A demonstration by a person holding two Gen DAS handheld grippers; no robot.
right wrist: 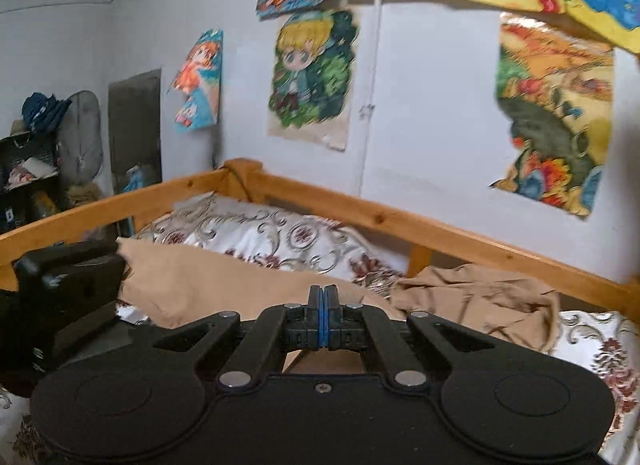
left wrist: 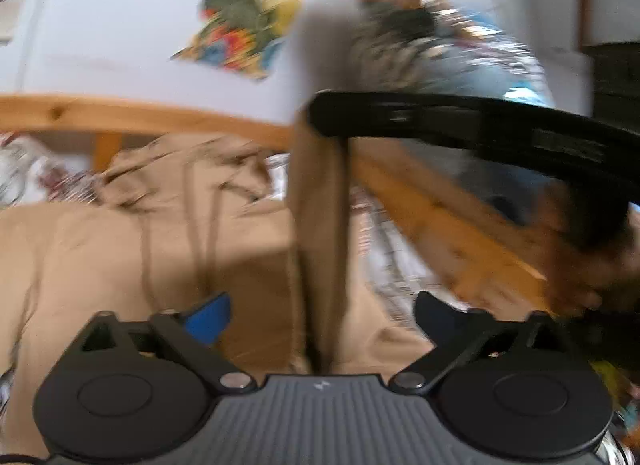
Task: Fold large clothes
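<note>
While left tongs (left wrist: 320,313) gape, right tongs (right wrist: 323,307) shut empty; tan garment (right wrist: 224,281) near bed rail (right wrist: 384,221).

Bed (right wrist: 400,221): wooden frame w/ rail running along back & left side, standing against wall. Bedspread (right wrist: 280,237), white w/ red & grey floral scrolls, covering mattress. Tan garment (right wrist: 224,285) lying directly on bedspread: one part spreading flat toward left, another part bunching in crumpled heap near rail at right.
</note>
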